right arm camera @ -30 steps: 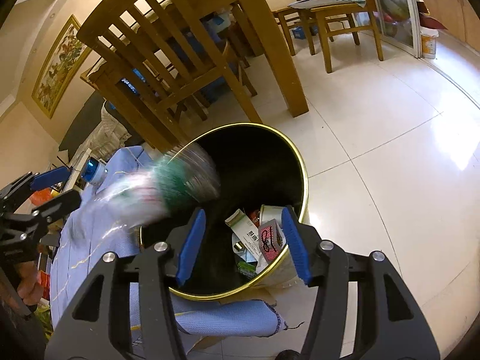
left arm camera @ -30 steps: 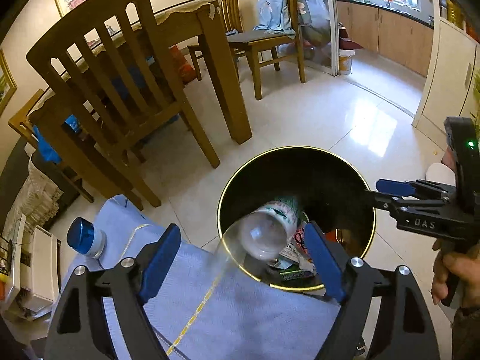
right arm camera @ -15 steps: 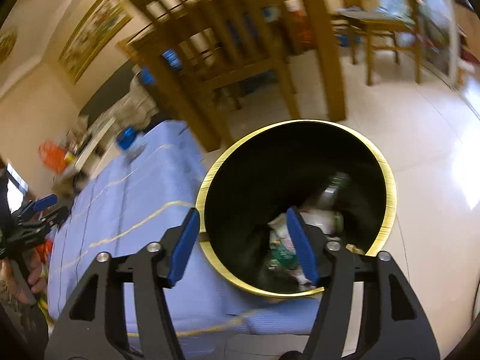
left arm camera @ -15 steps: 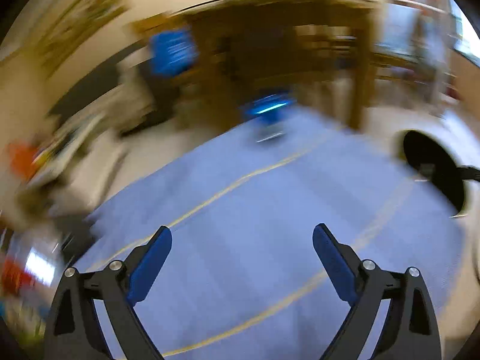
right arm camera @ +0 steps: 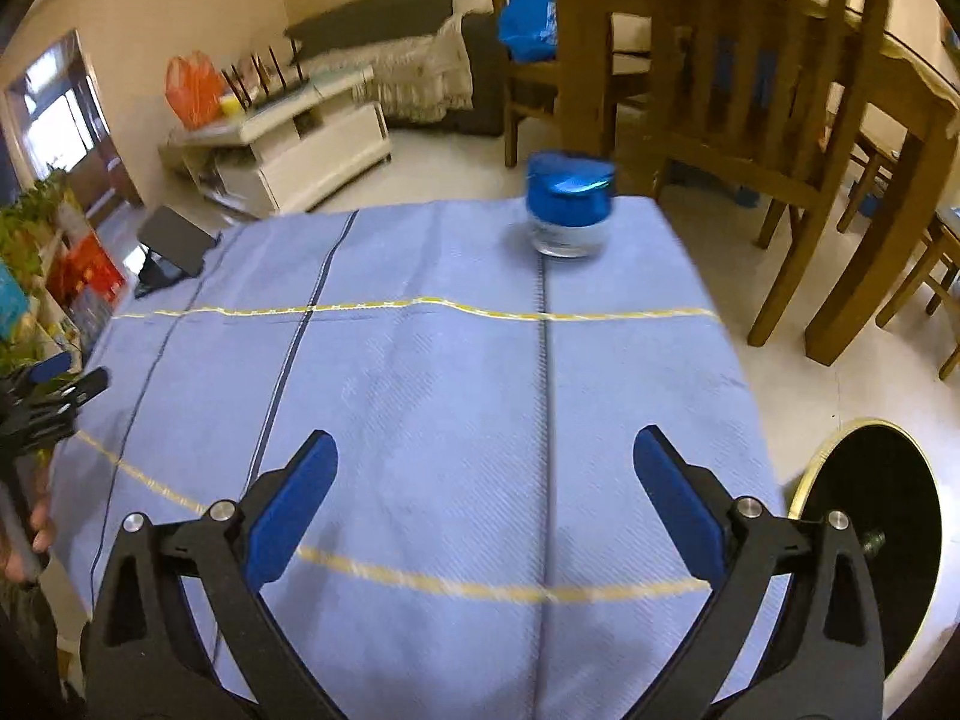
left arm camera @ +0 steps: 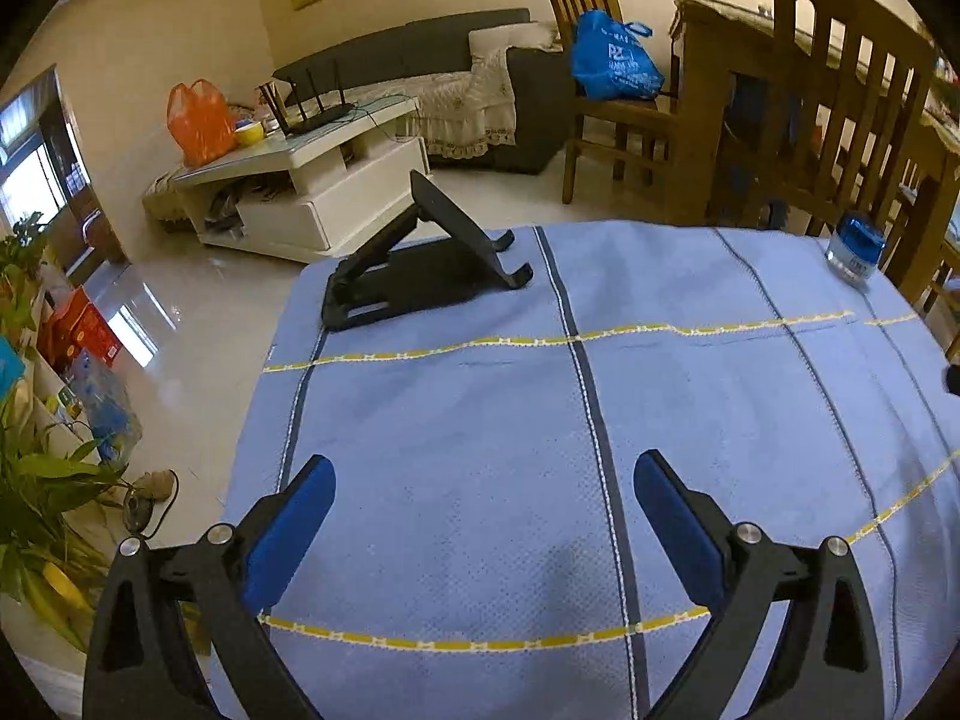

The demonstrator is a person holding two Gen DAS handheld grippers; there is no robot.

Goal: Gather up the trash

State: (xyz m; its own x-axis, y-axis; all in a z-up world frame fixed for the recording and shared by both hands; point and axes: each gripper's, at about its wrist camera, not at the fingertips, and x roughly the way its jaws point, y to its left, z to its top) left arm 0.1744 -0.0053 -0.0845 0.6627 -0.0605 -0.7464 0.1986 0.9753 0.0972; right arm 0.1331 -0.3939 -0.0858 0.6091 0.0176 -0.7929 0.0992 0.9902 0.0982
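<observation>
Your left gripper and right gripper both hang over the blue cloth on the desk, jaws just spread wide with nothing between them. The blue-lidded jar stands ahead of the right jaws (slightly to their right). The trash bin sits low to their right, off the desk.
</observation>
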